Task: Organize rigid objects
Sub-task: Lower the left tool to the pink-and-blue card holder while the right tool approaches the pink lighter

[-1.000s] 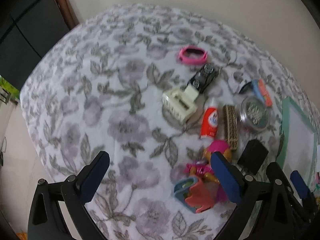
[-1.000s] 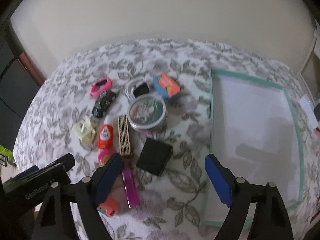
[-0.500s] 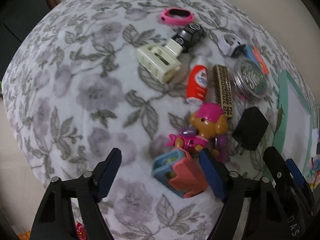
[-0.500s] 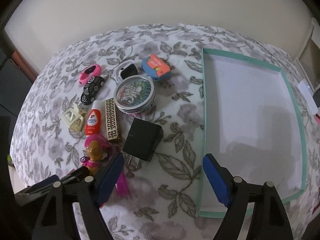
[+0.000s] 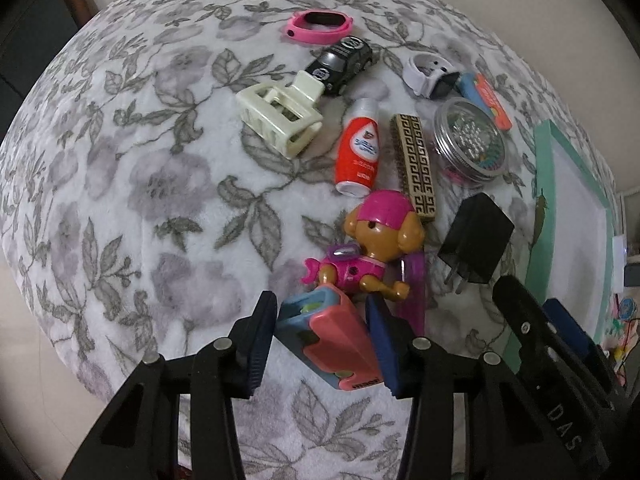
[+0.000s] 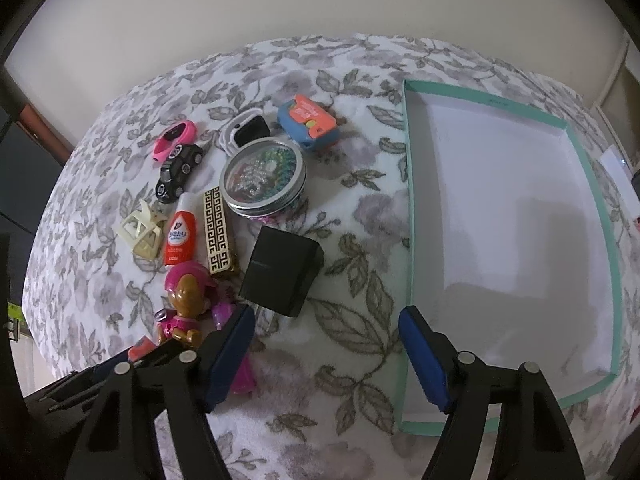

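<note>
While my left gripper point(image 5: 322, 344) closes around the blue-and-coral toy point(image 5: 328, 340) beside the pup figure point(image 5: 376, 248), pads not yet pressing, I judge it light, stiff, slick plastic—best pinched across its flat sides; right gripper point(image 6: 326, 356) open, empty.

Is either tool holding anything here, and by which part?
The left tool is closing on the blue and coral toy, its pads at the toy's two long sides; firm contact cannot be told. The right tool holds nothing.

Floral grey-and-white blanket point(image 6: 344, 208), scattered toys, red bottle point(image 5: 357, 148), black charger point(image 6: 282, 270), round tin point(image 6: 264, 178), empty teal-rimmed tray point(image 6: 412, 208).
</note>
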A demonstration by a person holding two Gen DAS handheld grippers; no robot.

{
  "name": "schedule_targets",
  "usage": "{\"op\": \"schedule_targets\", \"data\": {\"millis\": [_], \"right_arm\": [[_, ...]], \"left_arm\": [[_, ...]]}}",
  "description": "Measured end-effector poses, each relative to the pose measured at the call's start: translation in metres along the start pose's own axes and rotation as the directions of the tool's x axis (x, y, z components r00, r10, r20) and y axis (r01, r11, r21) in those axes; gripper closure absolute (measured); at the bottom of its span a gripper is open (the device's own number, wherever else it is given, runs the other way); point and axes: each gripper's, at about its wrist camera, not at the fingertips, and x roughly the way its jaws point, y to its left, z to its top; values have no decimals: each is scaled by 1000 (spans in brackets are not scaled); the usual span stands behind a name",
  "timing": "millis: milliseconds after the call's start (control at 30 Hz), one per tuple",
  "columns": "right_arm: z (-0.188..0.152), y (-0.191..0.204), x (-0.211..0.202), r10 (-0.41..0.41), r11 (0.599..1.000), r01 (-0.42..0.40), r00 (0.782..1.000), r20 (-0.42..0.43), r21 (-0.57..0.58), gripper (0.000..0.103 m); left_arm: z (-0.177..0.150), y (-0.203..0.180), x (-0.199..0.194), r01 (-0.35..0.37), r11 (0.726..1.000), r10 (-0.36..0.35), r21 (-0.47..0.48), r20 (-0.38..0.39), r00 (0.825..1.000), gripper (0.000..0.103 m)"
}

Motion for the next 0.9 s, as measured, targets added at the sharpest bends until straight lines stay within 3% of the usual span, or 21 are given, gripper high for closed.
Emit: {"op": "schedule_targets", "data": {"millis": [333,600,800,900], "right_arm": [[-10,34,12,9,992,-13,999,-37,-125,32],[-27,69,28,4,967,-24,997,-80,-255,50],[-37,89,39,-12,946,-19,995,-95,-323,65],[-42,96,44,-23,941,-8,996,-89,-339,66]], "left_arm": [[11,30,-7,-98,993,101,-68,31,994,56],[15,46,3,-144,985,145,-91,0,989,56],[13,35,28,-154,986,153,-68,-29,988,56],[12,29,31,-166,985,165,-54,-23,986,56]]}}
